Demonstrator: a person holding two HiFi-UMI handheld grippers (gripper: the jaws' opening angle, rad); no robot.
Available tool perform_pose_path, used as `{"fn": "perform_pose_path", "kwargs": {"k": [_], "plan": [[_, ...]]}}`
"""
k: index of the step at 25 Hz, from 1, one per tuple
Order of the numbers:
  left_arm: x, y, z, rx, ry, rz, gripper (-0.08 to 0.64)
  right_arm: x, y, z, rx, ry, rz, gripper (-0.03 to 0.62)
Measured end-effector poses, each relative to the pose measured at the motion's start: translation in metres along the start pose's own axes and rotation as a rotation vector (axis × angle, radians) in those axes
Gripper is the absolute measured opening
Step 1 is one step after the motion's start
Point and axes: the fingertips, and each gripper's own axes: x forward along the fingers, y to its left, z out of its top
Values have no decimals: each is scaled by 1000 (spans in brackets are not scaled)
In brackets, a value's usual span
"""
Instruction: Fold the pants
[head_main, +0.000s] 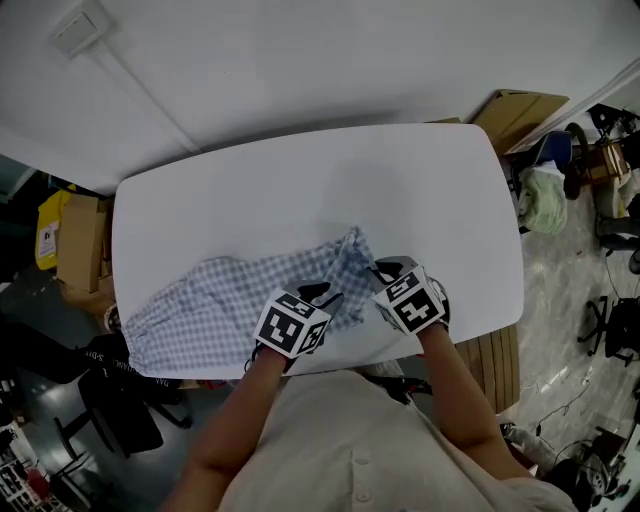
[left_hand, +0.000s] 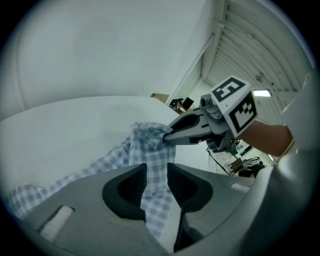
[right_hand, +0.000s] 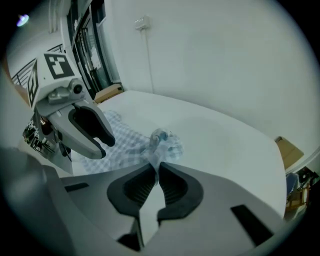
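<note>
Our left claw (head_main: 322, 294) is clamped on a fold of the pants (head_main: 225, 305), and our right claw (head_main: 385, 268) pinches a bunched corner just beside it. A cardboard box (head_main: 520, 112) stands beyond the white tabletop (head_main: 300, 180). We see the blue-checked pants lying crumpled along the near edge. Our forearms (head_main: 455, 380) reach forward, claws angled down.
</note>
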Motion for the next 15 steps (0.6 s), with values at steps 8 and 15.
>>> {"fn": "perform_pose_path", "kwargs": {"k": [8,15], "plan": [[19,-19,17,55,30,-52,130,-39,-64,-20,52,106,-7,37],[45,-33,26,91,77,-93,130,-49,-125,-57,51,235,-78,37]]}}
